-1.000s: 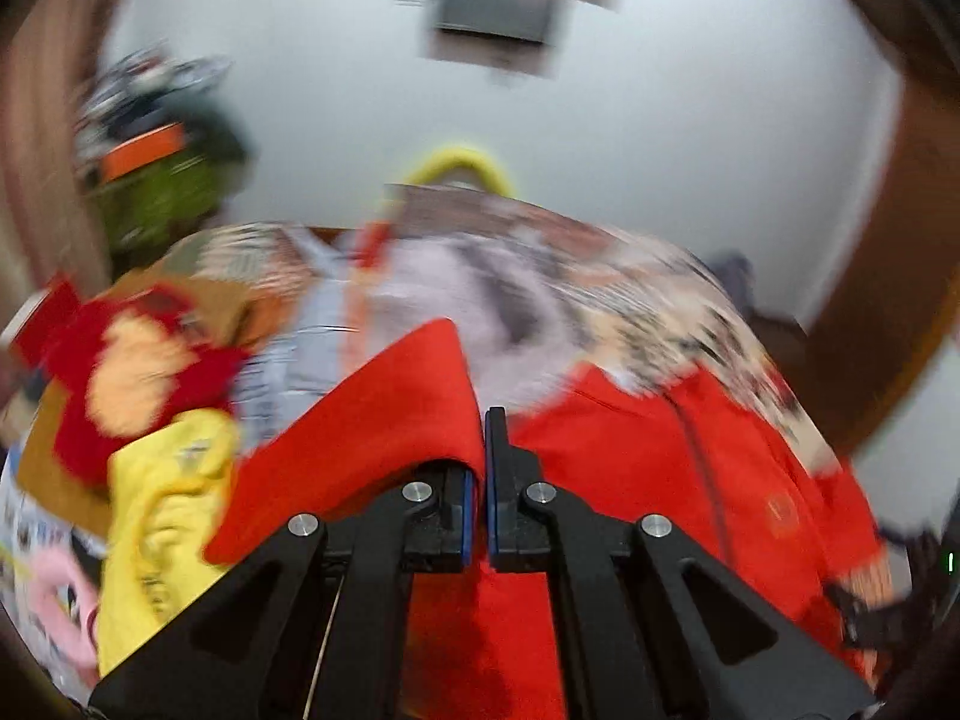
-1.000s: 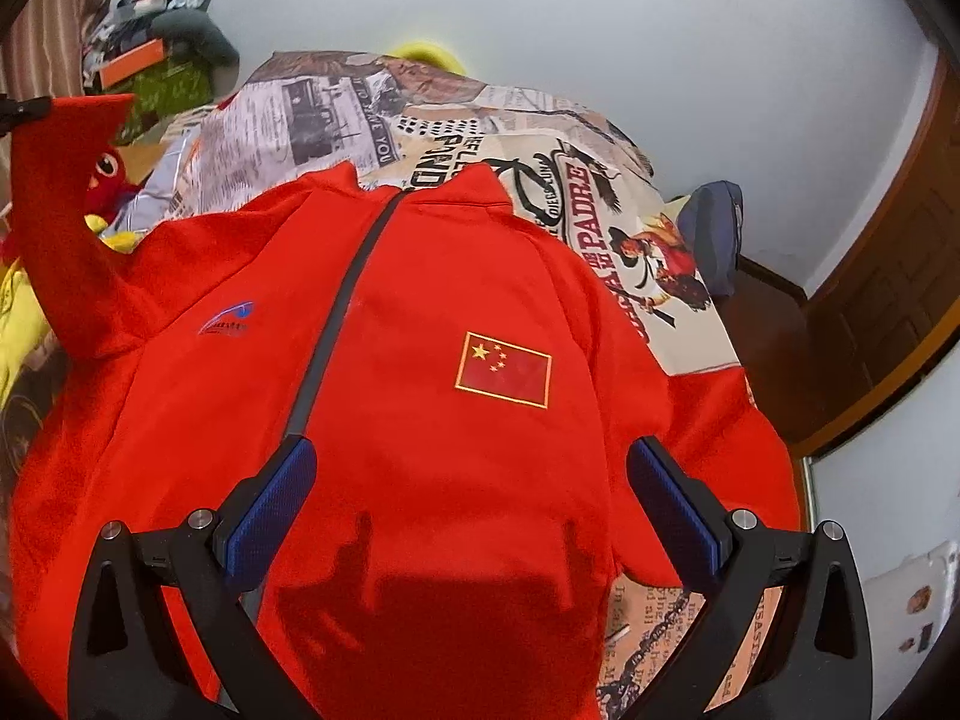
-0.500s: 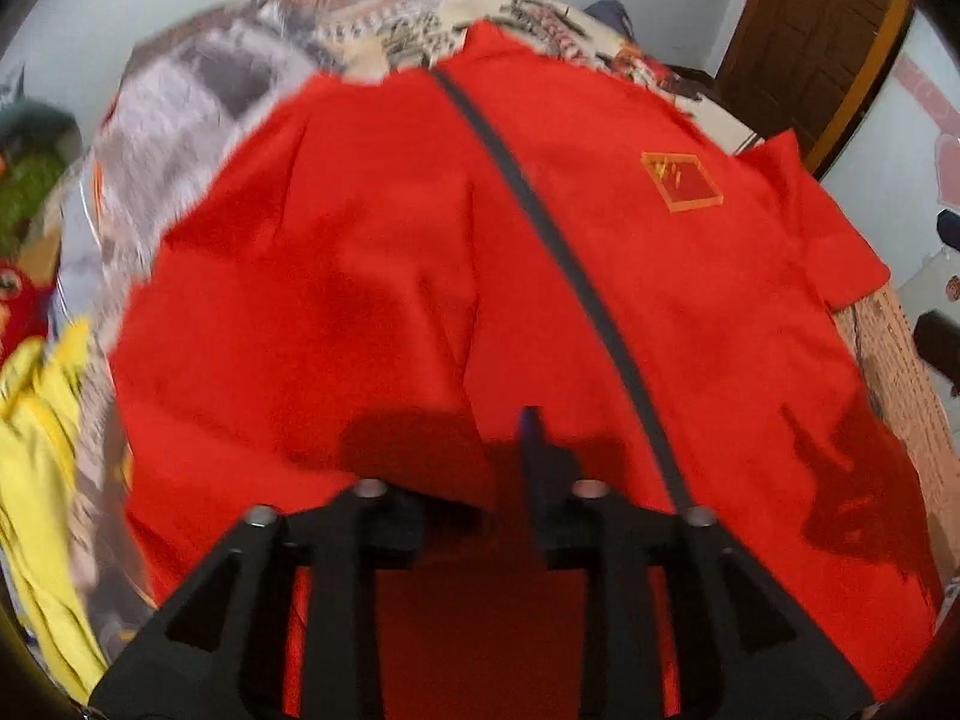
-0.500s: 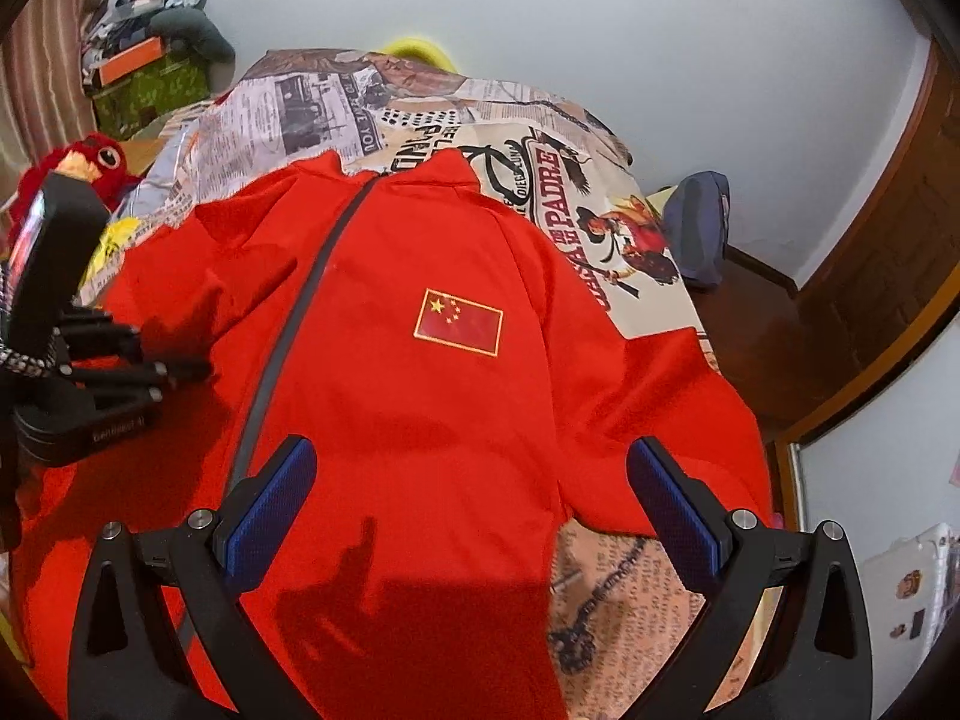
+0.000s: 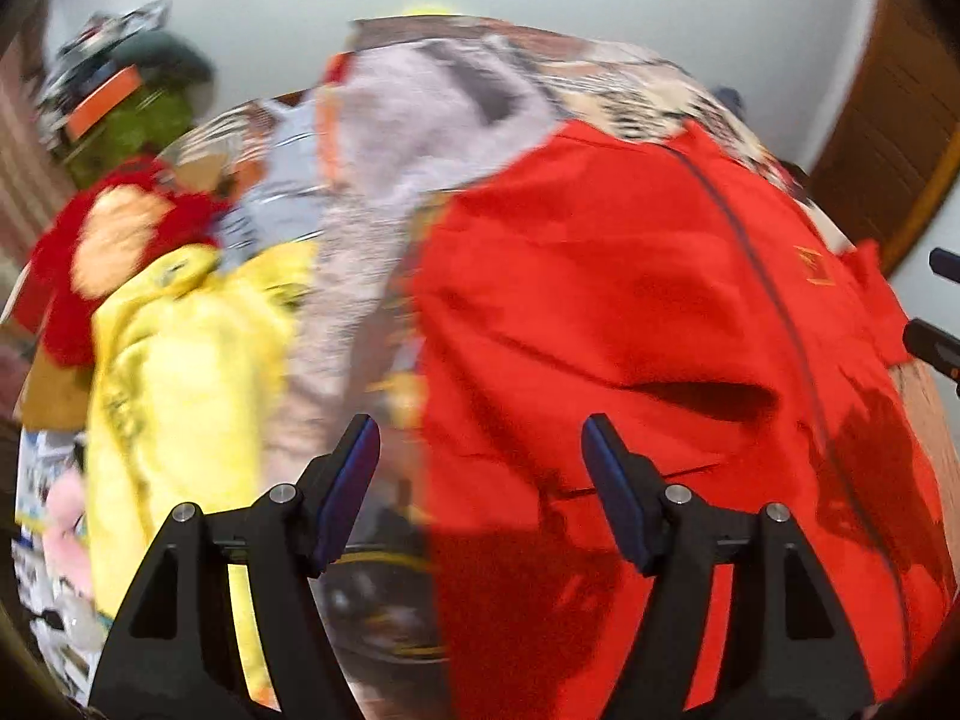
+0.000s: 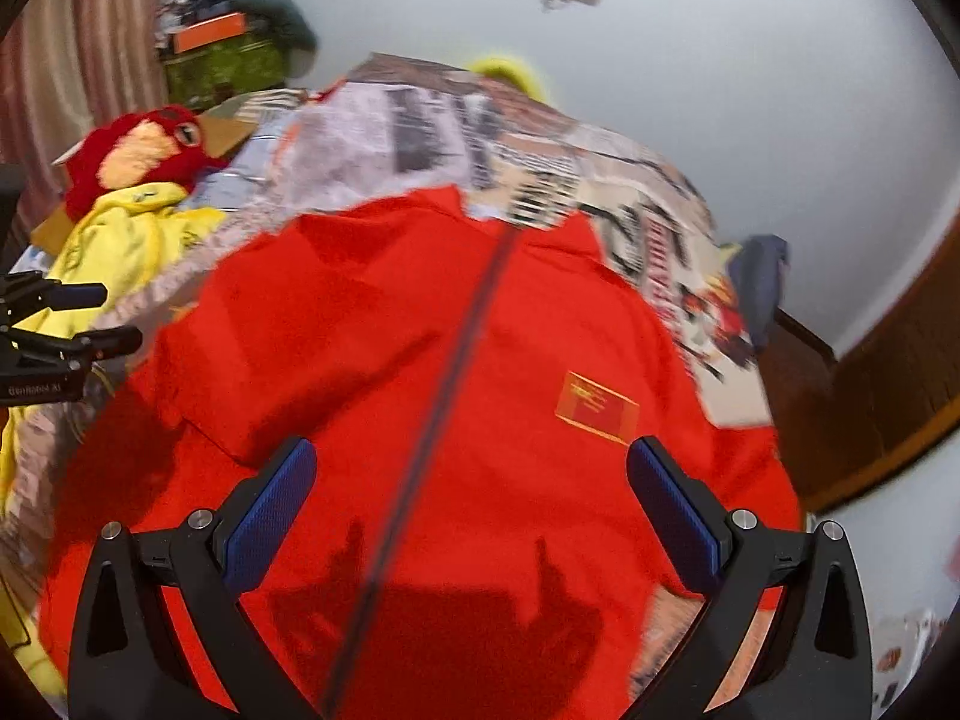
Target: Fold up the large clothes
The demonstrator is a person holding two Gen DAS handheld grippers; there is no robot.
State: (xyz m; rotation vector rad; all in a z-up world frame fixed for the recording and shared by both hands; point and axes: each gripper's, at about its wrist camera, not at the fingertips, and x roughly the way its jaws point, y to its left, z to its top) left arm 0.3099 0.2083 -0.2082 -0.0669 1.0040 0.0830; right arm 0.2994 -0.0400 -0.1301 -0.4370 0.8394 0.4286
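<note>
A large red zip jacket [image 6: 480, 432] with a flag patch [image 6: 597, 408] lies front up on the bed. Its left sleeve is folded in over the chest [image 5: 600, 312]. My left gripper [image 5: 480, 480] is open and empty, above the jacket's left edge. It also shows in the right wrist view [image 6: 90, 315] at the far left. My right gripper [image 6: 471, 510] is open and empty, above the jacket's lower front. Its fingertips [image 5: 936, 324] show at the right edge of the left wrist view.
The bed has a newspaper-print cover [image 6: 480, 132]. A yellow garment [image 5: 180, 360] and a red plush toy [image 6: 144, 150] lie at its left side. A green box [image 6: 222, 66] with clutter stands at the back left. A wooden door [image 6: 888, 396] is at the right.
My left gripper has let go of the red sleeve, opened, and swung back to the left. The sleeve now lies folded over the jacket. My right gripper stayed open and shifted slightly.
</note>
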